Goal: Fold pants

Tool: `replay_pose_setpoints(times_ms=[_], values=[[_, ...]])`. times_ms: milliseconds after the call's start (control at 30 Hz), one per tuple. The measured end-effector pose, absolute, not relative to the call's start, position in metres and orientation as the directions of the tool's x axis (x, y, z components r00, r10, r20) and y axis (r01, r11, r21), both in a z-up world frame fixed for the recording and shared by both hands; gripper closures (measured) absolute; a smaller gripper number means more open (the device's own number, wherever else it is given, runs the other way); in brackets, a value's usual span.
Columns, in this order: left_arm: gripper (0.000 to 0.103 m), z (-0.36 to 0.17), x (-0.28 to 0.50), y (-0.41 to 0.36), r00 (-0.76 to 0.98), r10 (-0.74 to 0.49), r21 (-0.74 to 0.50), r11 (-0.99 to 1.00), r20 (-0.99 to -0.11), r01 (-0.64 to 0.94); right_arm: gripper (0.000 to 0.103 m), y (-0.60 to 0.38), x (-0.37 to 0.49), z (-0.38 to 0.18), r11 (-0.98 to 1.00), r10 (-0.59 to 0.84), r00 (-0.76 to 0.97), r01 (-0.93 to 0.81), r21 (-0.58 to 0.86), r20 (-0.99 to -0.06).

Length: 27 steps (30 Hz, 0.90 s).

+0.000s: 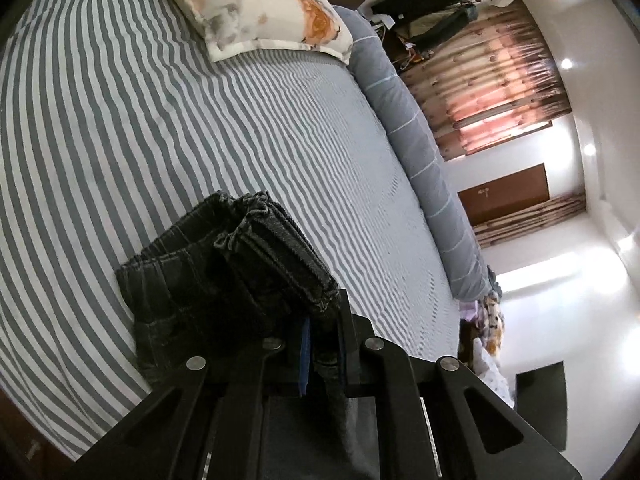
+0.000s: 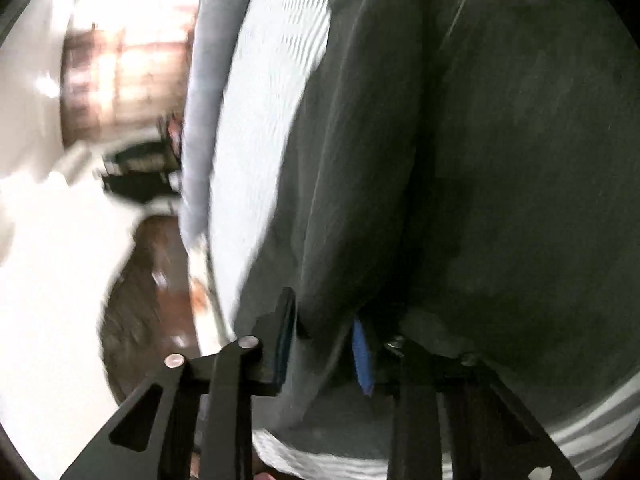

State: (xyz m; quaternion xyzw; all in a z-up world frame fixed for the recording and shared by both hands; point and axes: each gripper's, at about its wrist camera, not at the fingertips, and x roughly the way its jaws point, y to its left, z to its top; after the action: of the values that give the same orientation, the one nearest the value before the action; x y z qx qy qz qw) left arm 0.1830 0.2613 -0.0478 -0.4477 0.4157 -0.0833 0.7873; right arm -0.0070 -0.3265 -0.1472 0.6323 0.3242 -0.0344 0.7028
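Left gripper (image 1: 320,344) clamped on dark grey denim pants (image 1: 224,264), right gripper (image 2: 320,344) pinching another fold, striped bedsheet (image 1: 120,120) beneath; uneven pull could unravel stacked layers.

left gripper (image 1: 324,344): matte black linkage arms, triangular cut-outs, round silver pivot pins, thin blue pad strip on one finger | right gripper (image 2: 324,344): same black arms and cut-outs, silver pins at pivots, blue pads (image 2: 362,364) on both fingers' inner faces | right view motion-blurred, finer detail unreadable
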Motion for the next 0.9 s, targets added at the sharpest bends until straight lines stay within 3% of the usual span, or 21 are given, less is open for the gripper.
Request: replay_pose_setpoints(times_ms=[233,400,600,667,733,833,900], values=[[0.092,-0.058,0.180,0.259,0.595,-0.465,-0.694,0.683,-0.655,-0.229,0.086,-0.346,-0.007,-0.136,0.166,0.316,0.830,0.429,0.888,-0.460],[0.092,-0.071,0.176,0.263,0.564,-0.436,-0.649,0.719,-0.701,-0.251,0.086,-0.345,-0.008,-0.120,0.228,0.302,0.846,0.384,0.895,-0.440],[0.092,-0.078,0.178,0.263,0.554,-0.429,-0.639,0.723,-0.713,-0.263,0.079,-0.344,-0.014,-0.096,0.321,0.322,0.842,0.333,0.887,-0.432],[0.092,-0.078,0.177,0.263,0.556,-0.428,-0.638,0.726,-0.713,-0.259,0.065,-0.340,-0.014,-0.090,0.348,0.329,0.835,0.327,0.879,-0.441],[0.092,-0.078,0.177,0.262,0.556,-0.429,-0.639,0.725,-0.712,-0.259,0.062,-0.335,-0.017,-0.092,0.360,0.336,0.823,0.337,0.870,-0.457],[0.092,-0.078,0.177,0.261,0.553,-0.427,-0.636,0.726,-0.715,-0.262,0.062,-0.324,-0.019,-0.107,0.357,0.371,0.797,0.352,0.865,-0.477],[0.092,-0.080,0.178,0.262,0.551,-0.426,-0.635,0.725,-0.717,-0.266,0.069,-0.323,-0.017,-0.116,0.368,0.368,0.783,0.373,0.852,-0.501]])
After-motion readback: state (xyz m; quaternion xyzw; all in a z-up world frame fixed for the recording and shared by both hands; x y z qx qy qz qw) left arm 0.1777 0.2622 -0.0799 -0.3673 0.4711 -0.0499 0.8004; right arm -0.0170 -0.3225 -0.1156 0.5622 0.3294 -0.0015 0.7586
